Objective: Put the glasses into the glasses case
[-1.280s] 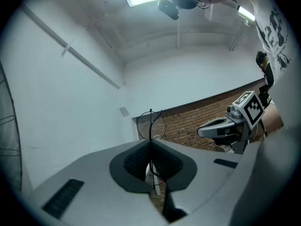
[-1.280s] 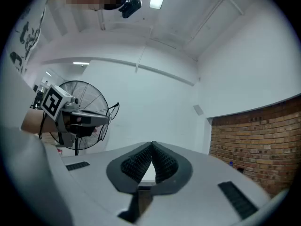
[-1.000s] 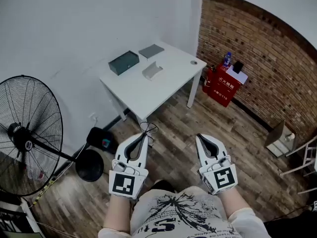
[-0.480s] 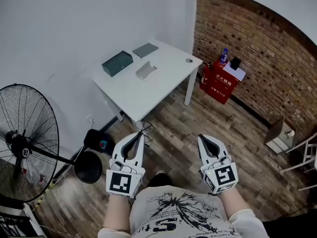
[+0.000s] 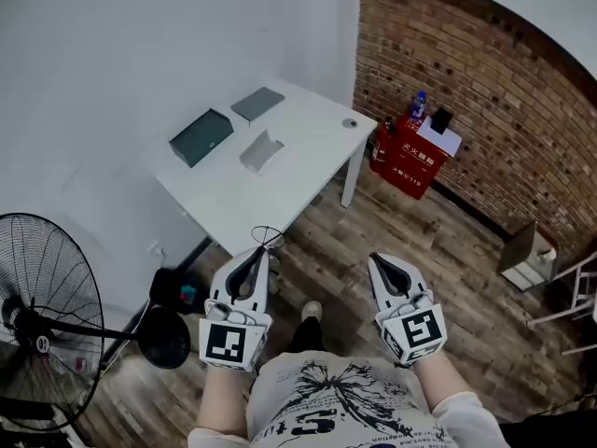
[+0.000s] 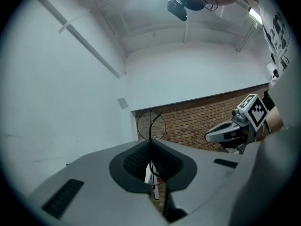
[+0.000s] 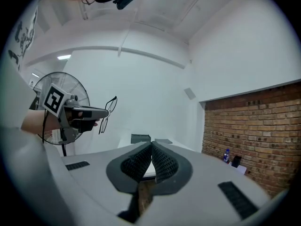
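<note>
Thin wire-framed glasses stick out past the tips of my left gripper, which is shut on them. In the left gripper view a lens ring of the glasses stands above the closed tips of my left gripper. My right gripper is shut and holds nothing; its tips meet. A pale, open glasses case lies on the white table, well ahead of both grippers. The right gripper view shows the left gripper with the glasses.
A dark green box, a grey flat pad and a small round object lie on the table. A red box stands by the brick wall. A floor fan stands at the left. Wooden floor lies below.
The table has slid left and slightly down in the head view, and the fan has dropped toward the lower left. Both grippers keep their places, the left still holding the glasses.
</note>
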A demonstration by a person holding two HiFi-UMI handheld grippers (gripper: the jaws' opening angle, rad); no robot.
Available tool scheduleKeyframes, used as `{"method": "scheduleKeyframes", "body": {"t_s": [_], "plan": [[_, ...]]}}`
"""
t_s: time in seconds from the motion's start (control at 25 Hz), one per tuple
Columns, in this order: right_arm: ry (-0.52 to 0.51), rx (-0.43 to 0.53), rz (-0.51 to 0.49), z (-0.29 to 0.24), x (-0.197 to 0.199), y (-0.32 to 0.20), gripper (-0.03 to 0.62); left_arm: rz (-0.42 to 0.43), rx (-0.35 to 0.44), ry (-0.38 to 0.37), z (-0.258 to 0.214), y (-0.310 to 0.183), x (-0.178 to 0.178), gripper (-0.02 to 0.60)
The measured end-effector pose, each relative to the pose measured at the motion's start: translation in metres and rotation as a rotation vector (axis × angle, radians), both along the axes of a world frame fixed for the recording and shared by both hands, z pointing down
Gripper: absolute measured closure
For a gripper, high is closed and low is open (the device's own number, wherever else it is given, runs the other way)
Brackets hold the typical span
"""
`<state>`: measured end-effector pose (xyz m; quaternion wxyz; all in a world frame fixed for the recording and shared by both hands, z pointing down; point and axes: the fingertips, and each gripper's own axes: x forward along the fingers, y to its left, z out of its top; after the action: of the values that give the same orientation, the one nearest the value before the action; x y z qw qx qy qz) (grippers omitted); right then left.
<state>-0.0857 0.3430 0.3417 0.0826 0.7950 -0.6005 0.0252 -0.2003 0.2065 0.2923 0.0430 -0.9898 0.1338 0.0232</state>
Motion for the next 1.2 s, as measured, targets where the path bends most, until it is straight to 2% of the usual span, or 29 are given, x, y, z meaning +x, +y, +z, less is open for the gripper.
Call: {"method": "scheduleKeyframes", "body": {"t_s": [0.2, 0.36, 0.48, 0.64, 0.88, 1.0, 1.2], "plan": [[-0.018, -0.033, -0.004, 0.005, 0.057, -0.083, 0.579, 0.013, -0.017, 0.002, 0.004, -0.082, 0.059, 0.566], [0.0, -0.06, -0.033, 0.009, 0.097, -0.158, 0.579, -0.006, -0.035, 0.01, 0.01, -0.161, 0.102, 0.566], [0.012, -0.067, -0.059, 0.01, 0.124, -0.201, 0.579, -0.015, -0.031, -0.004, 0.015, -0.201, 0.13, 0.566], [0.012, -0.072, -0.085, 0.011, 0.151, -0.243, 0.579, -0.025, -0.041, -0.021, 0.019, -0.23, 0.157, 0.566], [-0.026, -0.077, -0.151, 0.022, 0.179, -0.295, 0.579, -0.071, -0.064, -0.045, 0.031, -0.26, 0.18, 0.566], [-0.049, -0.081, -0.209, 0.032, 0.193, -0.324, 0.579, -0.12, -0.072, -0.038, 0.034, -0.273, 0.19, 0.566], [-0.068, -0.089, -0.367, 0.045, 0.211, -0.376, 0.578, -0.247, -0.065, -0.063, 0.04, -0.298, 0.205, 0.566]]}}
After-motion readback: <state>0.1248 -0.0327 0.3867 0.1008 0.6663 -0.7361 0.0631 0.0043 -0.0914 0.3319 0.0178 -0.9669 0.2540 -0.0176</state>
